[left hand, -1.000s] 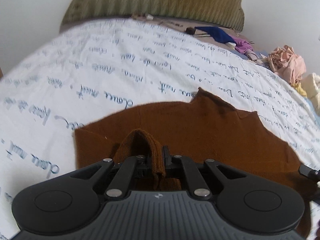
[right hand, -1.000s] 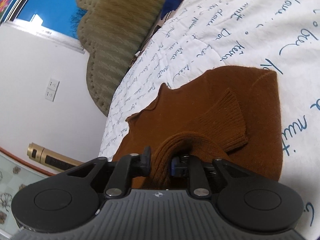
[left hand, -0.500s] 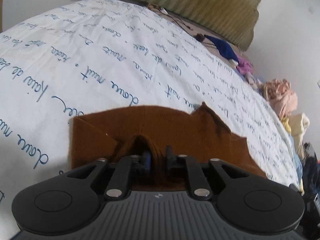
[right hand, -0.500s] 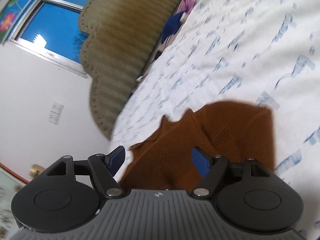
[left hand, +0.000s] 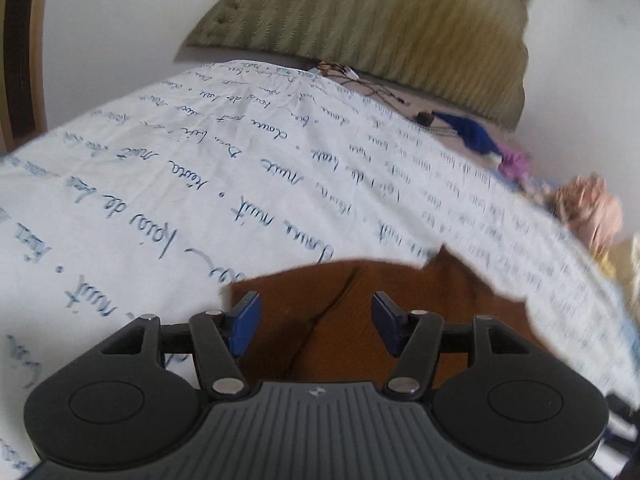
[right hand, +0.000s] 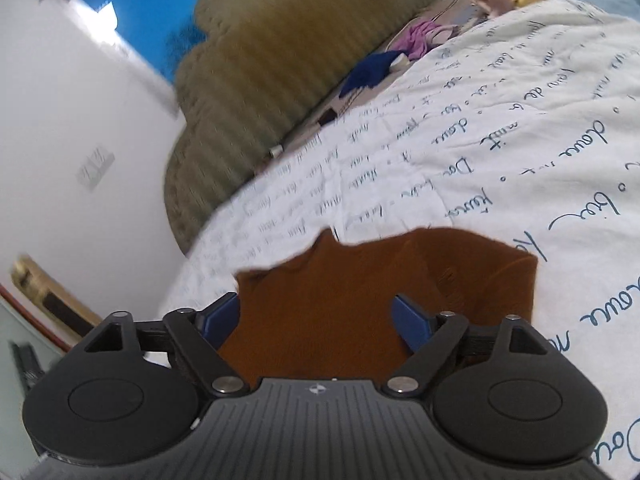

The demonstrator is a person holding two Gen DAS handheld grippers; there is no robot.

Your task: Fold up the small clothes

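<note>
Item, left tool [left hand: 316,322]: released, blue pads spread wide, nothing between them; I have it hanging low over the brown knit garment [left hand: 360,300], lower centre of the left wrist frame. Item, right tool [right hand: 316,320]: likewise released and empty, above the same garment [right hand: 360,292] at lower centre of its frame. Garment: lies flat on the bed sheet [left hand: 200,200], white with blue script; a diagonal fold edge across it suggests, in my judgement, that a sleeve is laid inward, so both tools stand open to leave the cloth undisturbed. Background, upper frame: olive headboard [left hand: 380,20]; a pile of unfolded clothes [left hand: 592,216] at right edge, presumably awaiting their turn. Frames blurred; finer detail unreadable.
</note>
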